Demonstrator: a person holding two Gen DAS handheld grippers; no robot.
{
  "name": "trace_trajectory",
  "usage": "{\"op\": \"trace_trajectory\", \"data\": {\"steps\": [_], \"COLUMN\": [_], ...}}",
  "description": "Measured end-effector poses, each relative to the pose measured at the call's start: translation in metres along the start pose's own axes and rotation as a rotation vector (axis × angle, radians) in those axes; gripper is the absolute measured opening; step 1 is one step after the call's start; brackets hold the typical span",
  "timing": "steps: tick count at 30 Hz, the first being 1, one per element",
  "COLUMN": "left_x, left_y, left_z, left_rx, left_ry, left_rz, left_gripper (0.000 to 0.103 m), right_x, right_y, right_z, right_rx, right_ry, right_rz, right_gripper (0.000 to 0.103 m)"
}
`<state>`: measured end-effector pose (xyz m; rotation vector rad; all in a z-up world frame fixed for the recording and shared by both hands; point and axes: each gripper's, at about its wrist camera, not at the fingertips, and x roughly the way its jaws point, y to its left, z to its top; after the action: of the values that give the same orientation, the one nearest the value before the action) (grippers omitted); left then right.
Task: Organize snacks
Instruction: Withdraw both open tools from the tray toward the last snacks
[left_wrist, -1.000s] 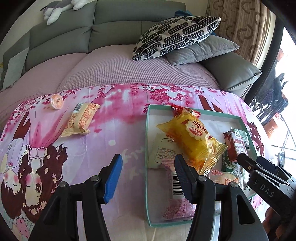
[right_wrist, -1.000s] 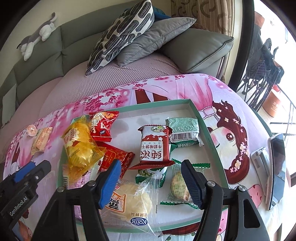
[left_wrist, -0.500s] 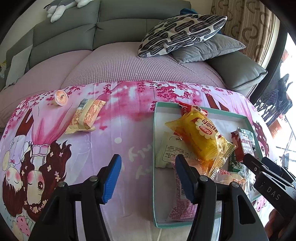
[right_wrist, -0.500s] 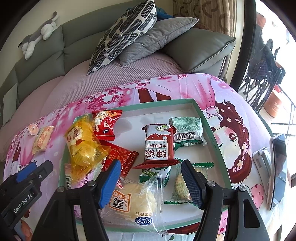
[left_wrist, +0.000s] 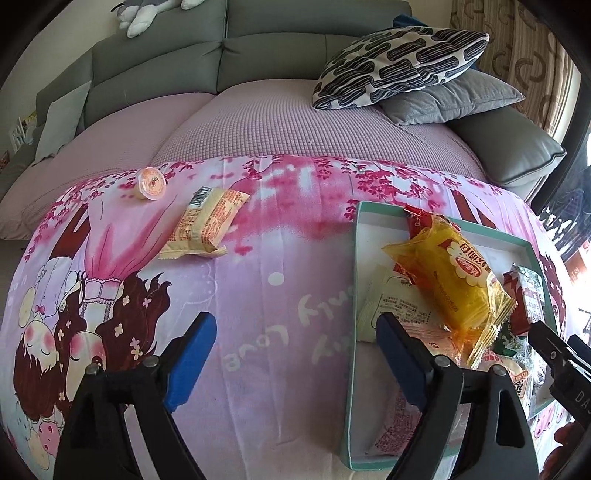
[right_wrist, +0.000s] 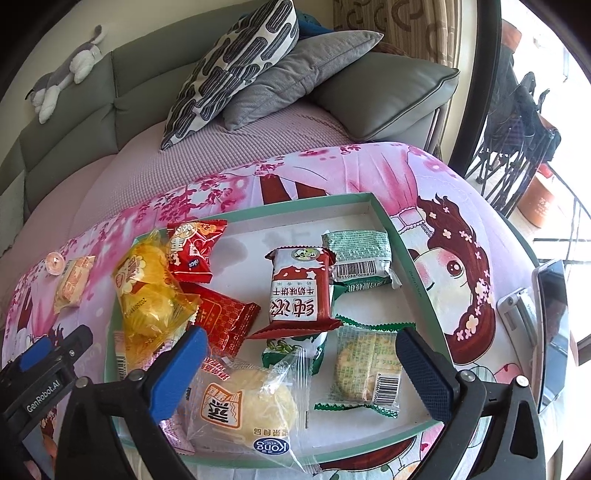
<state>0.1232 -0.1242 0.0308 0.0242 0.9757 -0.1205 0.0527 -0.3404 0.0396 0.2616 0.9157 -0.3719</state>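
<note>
Left wrist, cream snack packet (left_wrist: 204, 224) beyond jaws (parted)

Both tongs (left_wrist: 295, 354) (right_wrist: 301, 373) — black frames, silver pivot screws, blue pads (left_wrist: 188, 365), white "GenRobot.AI" lettering.

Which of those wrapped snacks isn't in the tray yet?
The pale yellow packet lying on the pink cloth, beside the little round cup. All the other wrapped snacks already lie inside the green-rimmed tray.
</note>
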Motion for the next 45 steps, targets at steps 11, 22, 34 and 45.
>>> {"op": "trace_trajectory", "data": {"steps": [11,22,34,45], "left_x": [0.008,0.003,-0.012,-0.015], "left_y": [0.001,0.005,0.06,0.115], "left_z": [-0.001,0.001,0.011,0.013], "left_rx": [0.008,0.035,-0.035,-0.113], "left_ry": [0.019,0.019,-0.028,-0.03], "left_rz": [0.021,0.025,0.137,0.194], "left_gripper": [0.097,0.097,0.097,0.097], "right_x": [0.003,-0.002,-0.017,-0.024], "right_y": [0.002,0.009,0.053,0.114], "right_z": [-0.001,0.0,0.0,-0.004], "right_rx": [-0.009,-0.026,-0.129,-0.255], "right_ry": [0.011,0.002,-0.032,-0.044], "right_rz": [-0.001,0.003,0.058,0.089], "right_gripper": [0.103,0.103,0.103,0.103]}}
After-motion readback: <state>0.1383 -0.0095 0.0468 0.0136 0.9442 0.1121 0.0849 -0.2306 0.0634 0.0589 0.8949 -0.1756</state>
